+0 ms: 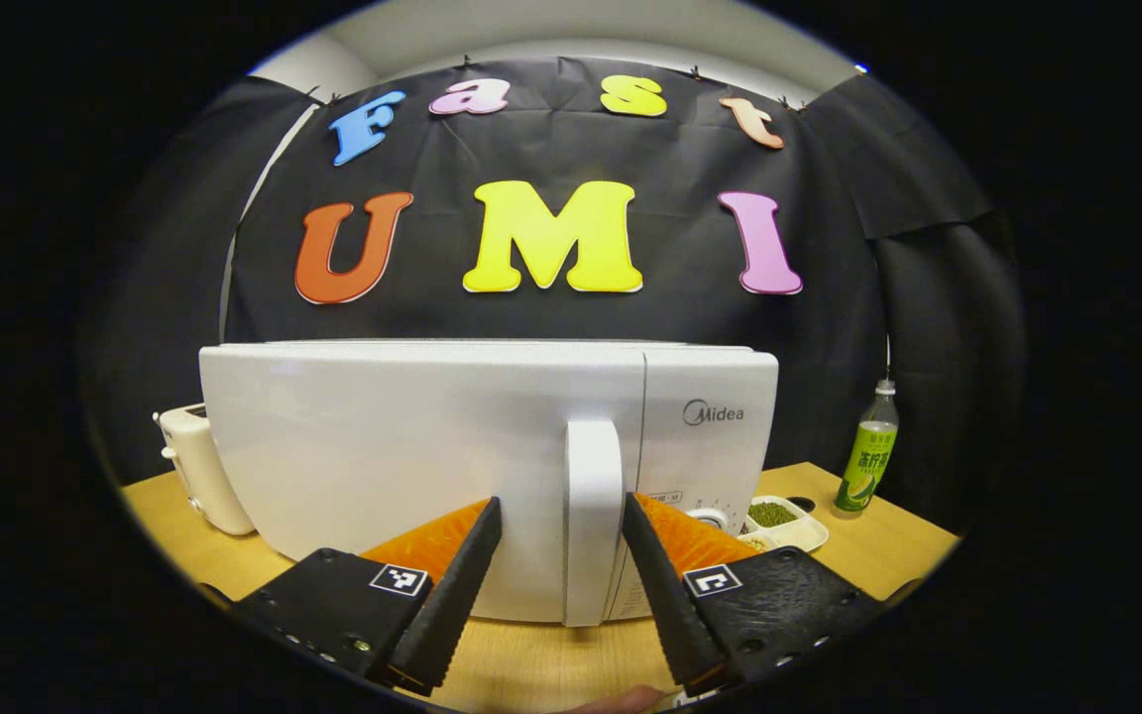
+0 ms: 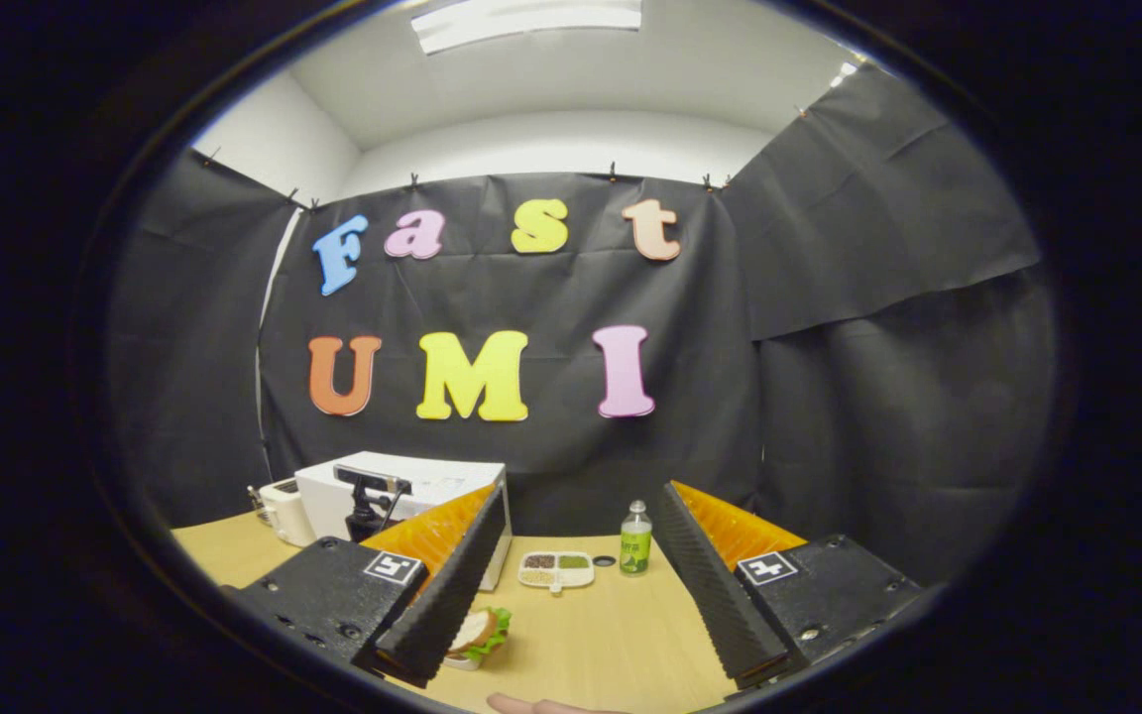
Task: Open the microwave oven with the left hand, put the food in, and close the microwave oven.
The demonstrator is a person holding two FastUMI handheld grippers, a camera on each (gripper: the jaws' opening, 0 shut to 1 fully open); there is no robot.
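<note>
A white microwave oven [image 1: 412, 446] stands on the wooden table, its door closed, with a white vertical handle [image 1: 593, 516]. My left gripper [image 1: 561, 540] is open, one finger on each side of that handle without pressing it. In the right gripper view the microwave oven [image 2: 402, 496] sits at the back left, and the left gripper [image 2: 368, 501] shows dark in front of it. A sandwich with lettuce [image 2: 477, 632] lies on the table just beside the left finger of my right gripper [image 2: 581, 555], which is open and holds nothing.
A white toaster [image 1: 199, 466] stands left of the microwave. A white divided tray of beans and grains [image 2: 556, 569] and a green drink bottle [image 2: 635, 540] stand at the back of the table [image 2: 591, 645]. A fingertip shows at the bottom edge of both views.
</note>
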